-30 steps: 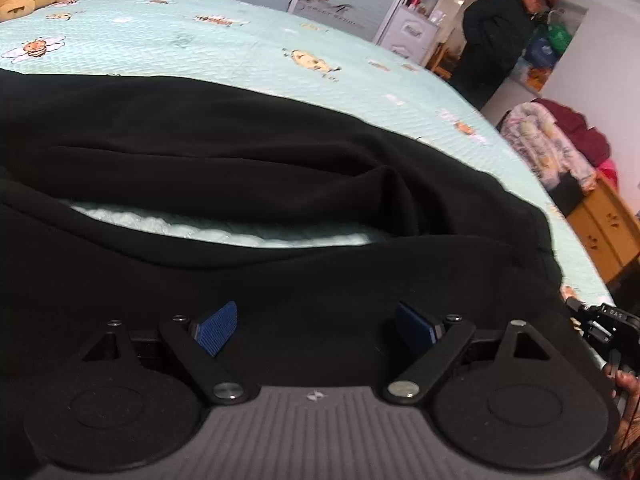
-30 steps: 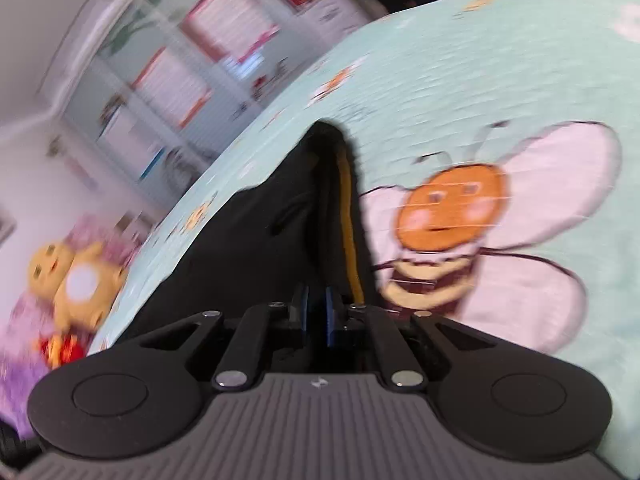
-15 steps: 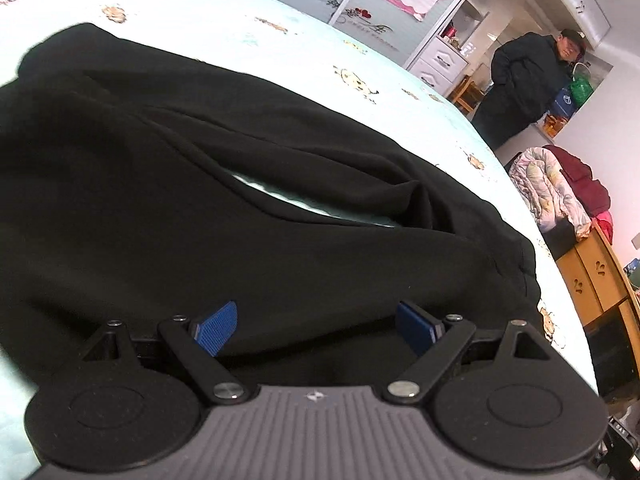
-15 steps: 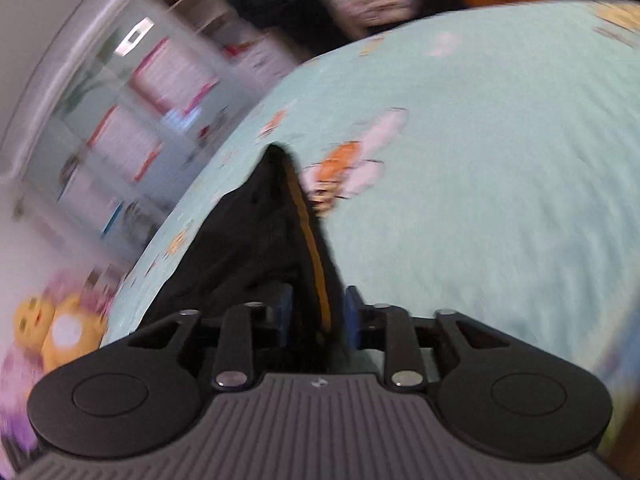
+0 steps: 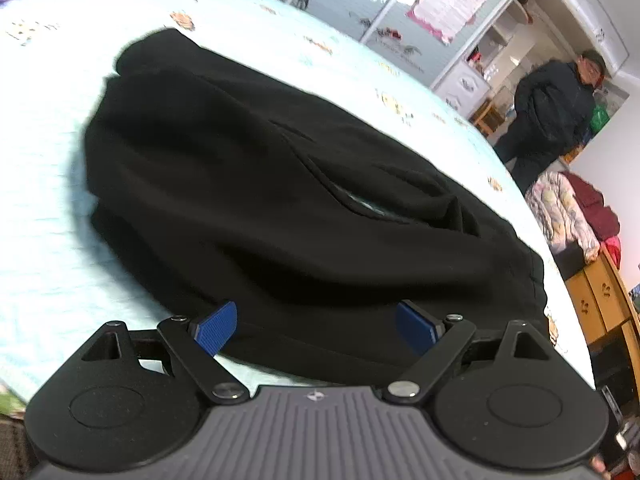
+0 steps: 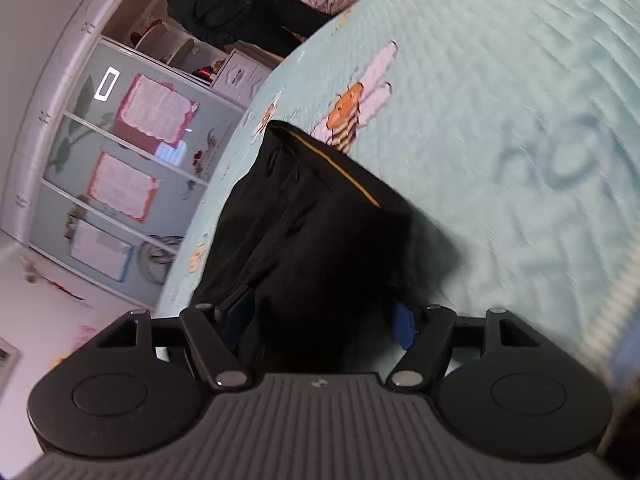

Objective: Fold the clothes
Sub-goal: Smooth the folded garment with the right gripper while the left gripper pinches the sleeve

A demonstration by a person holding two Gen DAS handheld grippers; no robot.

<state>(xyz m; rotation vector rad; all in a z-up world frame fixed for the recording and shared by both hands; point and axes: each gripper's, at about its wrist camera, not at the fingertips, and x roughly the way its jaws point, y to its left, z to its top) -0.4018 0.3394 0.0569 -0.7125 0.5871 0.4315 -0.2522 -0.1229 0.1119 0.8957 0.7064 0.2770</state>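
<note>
Ahead of both spread-apart tongs, black trousers (image 5: 280, 200) are laid on a bee-printed mint bedspread (image 6: 500, 120); left tongs (image 5: 316, 324) and right tongs (image 6: 320, 320) grip nothing. Beyond, a cupboard (image 6: 120, 160) is seen.

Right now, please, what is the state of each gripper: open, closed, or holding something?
Left gripper: open, holding nothing; black trousers lie just ahead on the bed.
Right gripper: open, trouser fabric between its fingers but not clamped.

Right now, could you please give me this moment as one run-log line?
step: folding | black trousers on bed | left gripper open | right gripper open, cloth between jaws
</note>
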